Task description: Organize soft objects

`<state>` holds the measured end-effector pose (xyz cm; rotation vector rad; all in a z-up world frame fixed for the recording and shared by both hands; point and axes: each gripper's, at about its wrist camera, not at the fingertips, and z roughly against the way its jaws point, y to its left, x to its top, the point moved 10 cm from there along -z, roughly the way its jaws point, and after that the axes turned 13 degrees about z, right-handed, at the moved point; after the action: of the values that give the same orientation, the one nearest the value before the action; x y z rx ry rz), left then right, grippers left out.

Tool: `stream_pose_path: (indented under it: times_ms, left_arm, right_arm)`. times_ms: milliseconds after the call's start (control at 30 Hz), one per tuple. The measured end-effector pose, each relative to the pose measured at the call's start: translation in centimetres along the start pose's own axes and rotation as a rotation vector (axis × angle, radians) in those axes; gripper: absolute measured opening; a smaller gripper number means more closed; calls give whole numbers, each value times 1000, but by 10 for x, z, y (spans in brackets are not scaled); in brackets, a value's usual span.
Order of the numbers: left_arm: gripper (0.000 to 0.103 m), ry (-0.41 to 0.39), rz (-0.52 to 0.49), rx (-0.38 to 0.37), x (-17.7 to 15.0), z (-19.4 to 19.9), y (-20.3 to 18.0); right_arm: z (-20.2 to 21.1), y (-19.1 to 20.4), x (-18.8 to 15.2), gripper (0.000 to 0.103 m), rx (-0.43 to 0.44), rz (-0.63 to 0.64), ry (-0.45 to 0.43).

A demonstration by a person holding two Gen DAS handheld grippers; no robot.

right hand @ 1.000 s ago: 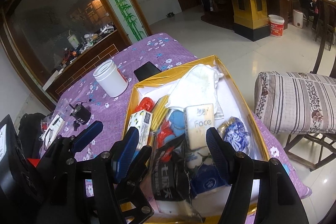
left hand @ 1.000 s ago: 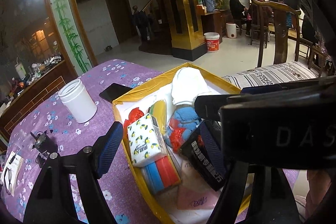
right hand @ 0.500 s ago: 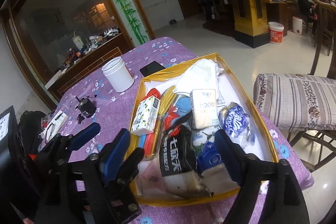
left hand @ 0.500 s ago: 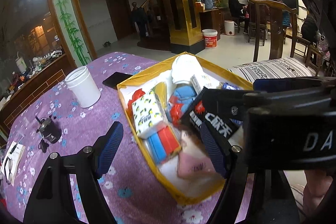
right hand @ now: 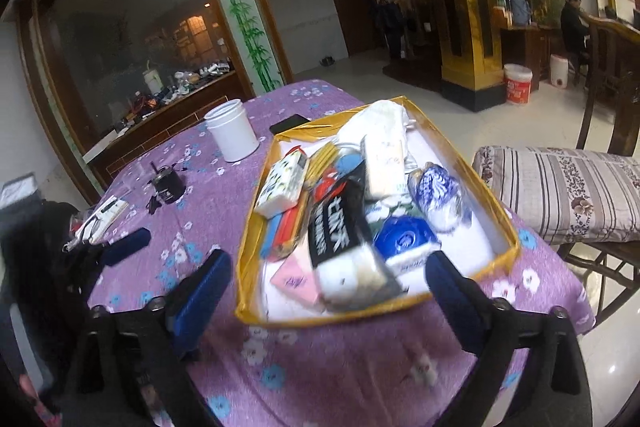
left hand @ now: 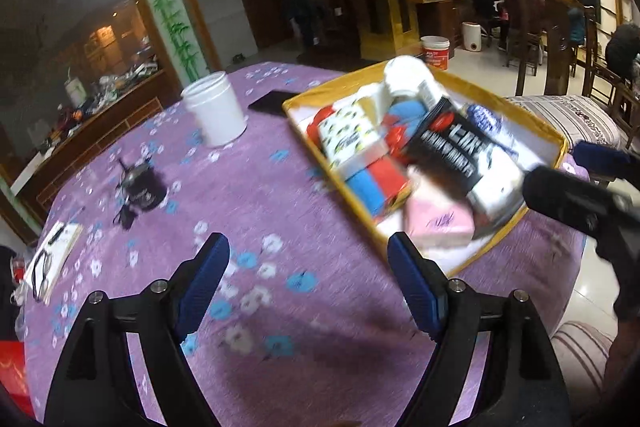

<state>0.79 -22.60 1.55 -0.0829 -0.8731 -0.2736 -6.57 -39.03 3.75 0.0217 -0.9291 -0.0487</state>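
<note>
Both grippers are held wide open and empty. The right gripper (right hand: 326,291) is nearer the yellow box (right hand: 496,199), straight behind it. The black pack (right hand: 338,231) lies in the box, its long side pointing toward that gripper. The left gripper (left hand: 308,275) is left of the box.

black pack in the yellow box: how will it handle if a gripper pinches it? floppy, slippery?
The black pack looks like a filmy wrapper around white soft goods, so it probably squashes and sags if pinched at one end. Its glossy film may be slippery. It lies on top of other packs in the box, so pushing it would likely shift its neighbours, such as the pink pack.
</note>
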Motion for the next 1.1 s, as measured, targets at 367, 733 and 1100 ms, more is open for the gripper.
stream_pose_path:
  times_ms: [367,733,1100]
  left_arm:
    - [82,-73,58,35,-8,15,18]
    - [82,-41,30,52,-14,4,18]
    - [82,-38,18,53,-15,3,17]
  right_arm:
    - [7,13,-29,103,-235,64,-46]
    - [-1,11,-33,103,-252,88,-30]
    - [-2,7,-34,103,-248,71,-30]
